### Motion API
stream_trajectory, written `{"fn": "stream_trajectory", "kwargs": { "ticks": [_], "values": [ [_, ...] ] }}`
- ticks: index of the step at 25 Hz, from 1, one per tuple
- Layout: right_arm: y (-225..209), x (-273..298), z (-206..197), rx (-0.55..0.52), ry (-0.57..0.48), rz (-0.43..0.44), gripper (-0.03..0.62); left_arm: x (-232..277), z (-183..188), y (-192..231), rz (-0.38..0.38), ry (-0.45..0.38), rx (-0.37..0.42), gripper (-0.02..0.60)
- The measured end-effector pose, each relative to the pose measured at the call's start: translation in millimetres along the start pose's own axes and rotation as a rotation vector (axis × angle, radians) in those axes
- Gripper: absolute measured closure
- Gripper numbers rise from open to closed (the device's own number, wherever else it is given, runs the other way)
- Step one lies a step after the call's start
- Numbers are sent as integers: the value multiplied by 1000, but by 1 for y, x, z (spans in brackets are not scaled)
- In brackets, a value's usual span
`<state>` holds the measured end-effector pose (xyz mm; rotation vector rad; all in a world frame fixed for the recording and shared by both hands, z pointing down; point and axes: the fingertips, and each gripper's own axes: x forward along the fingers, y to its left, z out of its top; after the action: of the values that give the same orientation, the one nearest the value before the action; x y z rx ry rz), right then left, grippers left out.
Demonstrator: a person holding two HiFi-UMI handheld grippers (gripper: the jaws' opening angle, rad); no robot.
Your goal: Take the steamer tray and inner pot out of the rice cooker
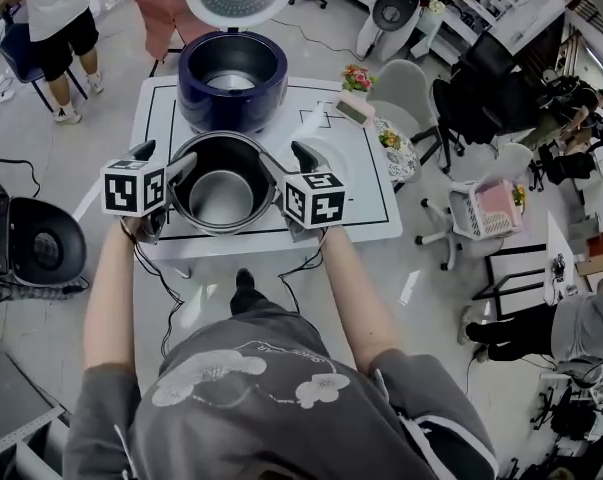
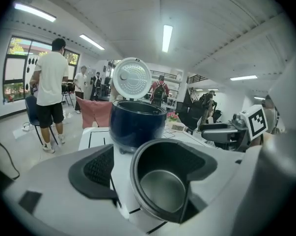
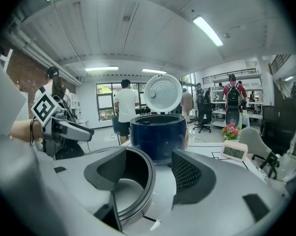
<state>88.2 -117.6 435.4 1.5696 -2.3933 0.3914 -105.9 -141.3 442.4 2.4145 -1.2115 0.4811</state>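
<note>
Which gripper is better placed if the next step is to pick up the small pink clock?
Right. The clock lies on the table's right side, beyond the right gripper, whose jaws are open. The left gripper would have to cross the inner pot.

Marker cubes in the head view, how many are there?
2. One cube sits on the left gripper, left of the inner pot; the other cube on the right gripper, right of the pot. None seems hidden.

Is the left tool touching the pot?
Cannot tell. Left gripper view: the open left tool straddles the pot rim; one finger overlaps it, hiding any gap.
</note>
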Motion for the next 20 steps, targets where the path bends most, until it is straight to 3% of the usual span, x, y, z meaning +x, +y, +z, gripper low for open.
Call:
{"fn": "stream_trajectory", "kwargs": {
  "ticks": [11, 16, 17, 19, 20],
  "values": [
    [39, -60, 20, 9, -222, -85, 308, -84, -25, -28, 64, -115, 136, 184],
    [51, -83, 9, -8, -250, -134, 539, -105, -40, -38, 94, -147, 181, 198],
    [53, -86, 6, -21, -249, -140, 548, -108, -43, -40, 97, -152, 187, 228],
    [57, -90, 0, -44, -239, -147, 564, -115, -49, -42, 123, -163, 204, 385],
    [58, -92, -1, -48, -234, -149, 566, -118, -53, -40, 149, -167, 214, 419]
  ]
}}
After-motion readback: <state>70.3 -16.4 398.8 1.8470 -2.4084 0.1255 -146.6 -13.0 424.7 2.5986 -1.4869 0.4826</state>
